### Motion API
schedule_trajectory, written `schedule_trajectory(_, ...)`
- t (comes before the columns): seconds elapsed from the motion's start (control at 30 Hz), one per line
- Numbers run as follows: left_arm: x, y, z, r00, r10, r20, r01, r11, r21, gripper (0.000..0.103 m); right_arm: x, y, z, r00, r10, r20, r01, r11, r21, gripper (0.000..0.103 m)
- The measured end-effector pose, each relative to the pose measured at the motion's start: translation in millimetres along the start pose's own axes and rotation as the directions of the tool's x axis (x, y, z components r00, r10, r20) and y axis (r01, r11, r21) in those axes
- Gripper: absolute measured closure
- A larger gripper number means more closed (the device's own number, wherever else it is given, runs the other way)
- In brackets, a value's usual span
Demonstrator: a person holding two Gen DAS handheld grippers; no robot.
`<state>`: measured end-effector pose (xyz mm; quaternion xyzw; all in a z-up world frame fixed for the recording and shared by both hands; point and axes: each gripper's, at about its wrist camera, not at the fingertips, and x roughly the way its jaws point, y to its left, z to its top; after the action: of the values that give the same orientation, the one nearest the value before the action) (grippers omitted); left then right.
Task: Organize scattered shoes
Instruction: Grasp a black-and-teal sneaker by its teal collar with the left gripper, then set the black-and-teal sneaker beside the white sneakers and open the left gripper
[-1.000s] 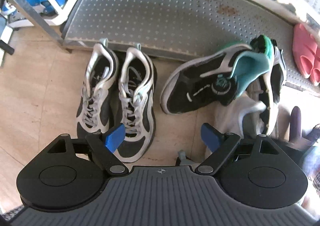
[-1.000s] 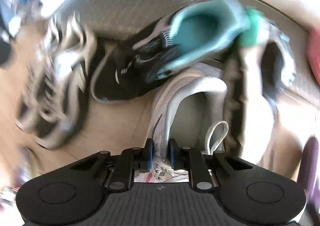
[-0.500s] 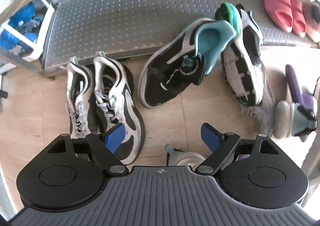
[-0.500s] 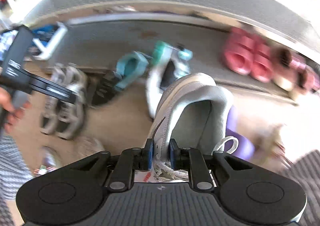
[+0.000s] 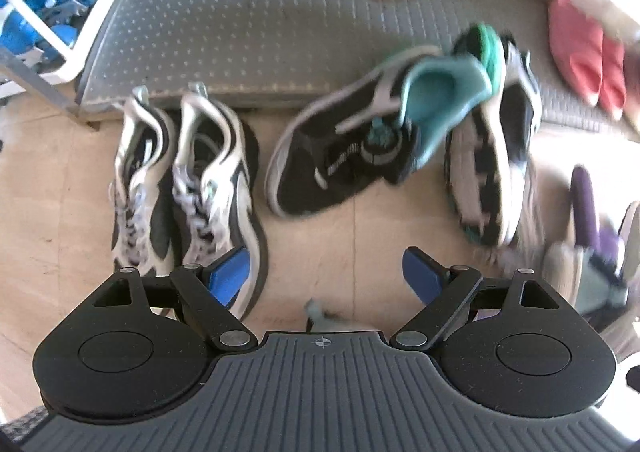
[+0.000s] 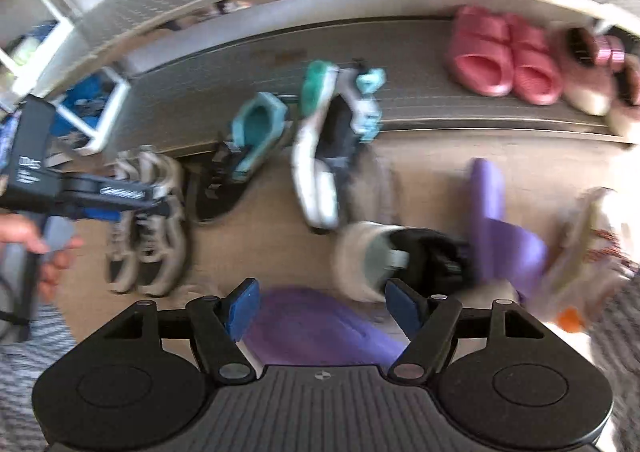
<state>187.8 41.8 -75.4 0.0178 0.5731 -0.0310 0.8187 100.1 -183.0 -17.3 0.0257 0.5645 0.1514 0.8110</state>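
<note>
Tan floor in front of a metal shoe rack. Right gripper, clamped on a white sneaker half a second ago, now stands released and empty; that sneaker is out of view. Left gripper released. Black-teal shoes lie askew, unpaired; grey pair aligned.

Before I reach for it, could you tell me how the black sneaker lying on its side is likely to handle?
The black sneaker already lies on its side, sole showing, so nudging probably slides it rather than tips it. Its thick sole looks stiff; the upper likely gives. It leans against its mate, which may shift too.
</note>
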Motion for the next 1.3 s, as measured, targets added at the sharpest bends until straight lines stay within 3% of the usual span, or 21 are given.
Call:
schedule_trajectory(0.17, 6, -3, 6, 0.996, -0.017, 0.085, 0.017, 1.0, 0.005, 0.028, 17, 6, 34, 0.999, 0.04, 0.003, -0.04, 0.996, -0.077, 0.031)
schedule_trajectory(0.27, 23, -14, 21, 0.987, -0.048, 0.155, 0.041, 0.998, 0.054, 0.038, 24, -6, 38, 0.998, 0.057, -0.004, -0.057, 0.998, -0.018, 0.031)
schedule_trajectory(0.4, 49, -28, 43, 0.978, -0.053, 0.204, 0.038, 0.996, 0.08, 0.039, 38, -23, 44, 0.99, 0.107, -0.096, -0.095, 0.988, 0.119, 0.031)
schedule_trajectory(0.57, 100, -43, 64, 0.991, 0.029, 0.131, -0.05, 0.986, 0.16, 0.039, 35, -28, 50, 0.983, 0.151, -0.105, -0.132, 0.977, 0.169, 0.029)
schedule_trajectory(0.77, 93, -15, 58, 0.999, 0.032, 0.016, -0.032, 0.999, -0.004, 0.056, 31, -27, 49, 0.981, 0.159, -0.107, -0.14, 0.976, 0.164, 0.027)
schedule_trajectory(0.83, 91, -5, 56, 0.999, 0.028, -0.023, -0.03, 0.998, -0.059, 0.065, 33, -26, 50, 0.983, 0.145, -0.114, -0.127, 0.98, 0.154, 0.027)
schedule_trajectory(0.9, 88, 4, 54, 0.998, 0.023, -0.061, -0.03, 0.993, -0.114, 0.084, 34, -27, 50, 0.983, 0.143, -0.111, -0.126, 0.98, 0.151, 0.027)
schedule_trajectory(1.0, 85, 18, 51, 0.993, 0.011, -0.118, -0.034, 0.98, -0.195, 0.09, 33, -25, 50, 0.984, 0.15, -0.095, -0.136, 0.98, 0.144, 0.027)
schedule_trajectory(1.1, 82, 32, 48, 0.985, -0.005, -0.172, -0.043, 0.961, -0.274, 0.091, 30, -20, 47, 0.984, 0.156, -0.083, -0.145, 0.981, 0.126, 0.027)
schedule_trajectory(1.23, 80, 37, 43, 0.975, 0.044, -0.217, -0.1, 0.962, -0.255, 0.089, 28, -11, 42, 0.982, 0.171, -0.079, -0.163, 0.982, 0.1, 0.027)
schedule_trajectory(1.27, 79, 38, 42, 0.972, 0.057, -0.227, -0.115, 0.962, -0.249, 0.082, 28, -10, 41, 0.982, 0.173, -0.08, -0.165, 0.982, 0.097, 0.027)
schedule_trajectory(1.3, 79, 39, 41, 0.969, 0.069, -0.238, -0.129, 0.961, -0.244, 0.062, 29, -8, 40, 0.981, 0.173, -0.084, -0.165, 0.982, 0.092, 0.026)
